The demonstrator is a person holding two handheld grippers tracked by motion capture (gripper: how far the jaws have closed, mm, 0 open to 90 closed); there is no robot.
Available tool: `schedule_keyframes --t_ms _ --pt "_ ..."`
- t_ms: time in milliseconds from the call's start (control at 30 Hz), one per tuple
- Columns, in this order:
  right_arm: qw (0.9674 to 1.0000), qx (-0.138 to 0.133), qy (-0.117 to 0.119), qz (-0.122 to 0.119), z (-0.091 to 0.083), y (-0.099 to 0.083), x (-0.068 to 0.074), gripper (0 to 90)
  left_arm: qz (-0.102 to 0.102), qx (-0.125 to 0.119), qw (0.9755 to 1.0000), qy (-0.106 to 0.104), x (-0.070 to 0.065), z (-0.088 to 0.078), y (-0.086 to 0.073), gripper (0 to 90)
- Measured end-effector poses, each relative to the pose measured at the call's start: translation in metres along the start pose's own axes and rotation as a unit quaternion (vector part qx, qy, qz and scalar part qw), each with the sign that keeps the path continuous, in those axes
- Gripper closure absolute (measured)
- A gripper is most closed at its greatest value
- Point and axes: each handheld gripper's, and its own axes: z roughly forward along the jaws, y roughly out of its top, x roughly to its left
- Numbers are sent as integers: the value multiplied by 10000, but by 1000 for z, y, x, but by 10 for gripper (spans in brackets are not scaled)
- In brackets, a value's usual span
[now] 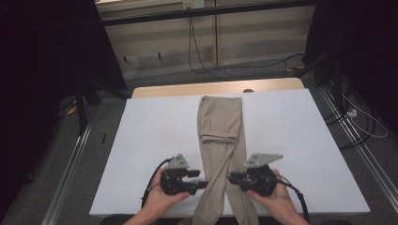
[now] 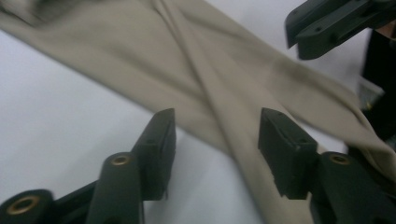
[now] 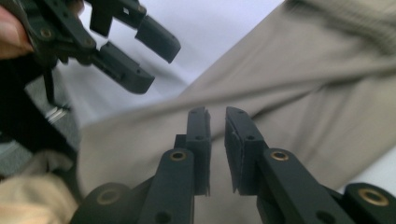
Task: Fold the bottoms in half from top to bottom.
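Note:
A pair of beige trousers (image 1: 220,131) lies lengthwise down the middle of the white table (image 1: 155,126), its two legs crossing near the front edge and hanging over it. My left gripper (image 1: 202,179) is level at the left edge of the crossed legs and points right. In the left gripper view its jaws (image 2: 217,126) stand open over the cloth (image 2: 224,79), with nothing pinched. My right gripper (image 1: 230,178) faces it from the right side. Its jaws (image 3: 217,116) are all but shut with a thin slit, empty, just above the fabric (image 3: 303,84).
A wooden table edge (image 1: 211,88) shows behind the white top. Beyond it, cables (image 1: 206,61) trail over grey floor. Metal rails (image 1: 361,154) run along both sides, and a dark stand (image 1: 82,108) is at the left. White tabletop lies on either side of the trousers.

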Motion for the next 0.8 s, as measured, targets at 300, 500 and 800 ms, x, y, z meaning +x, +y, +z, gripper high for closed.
schedule_keyframes --t_ms 300,500,800 --pt "9966 567 -303 -514 12 -34 38 685 449 423 9980 129 -19 13 -9 819" --pt "9956 561 -492 -567 18 -32 40 882 223 320 9992 -127 -17 11 -7 900" --pt "9984 404 -146 -357 26 -27 47 900 -103 -415 9985 -349 -8 -18 4 900"
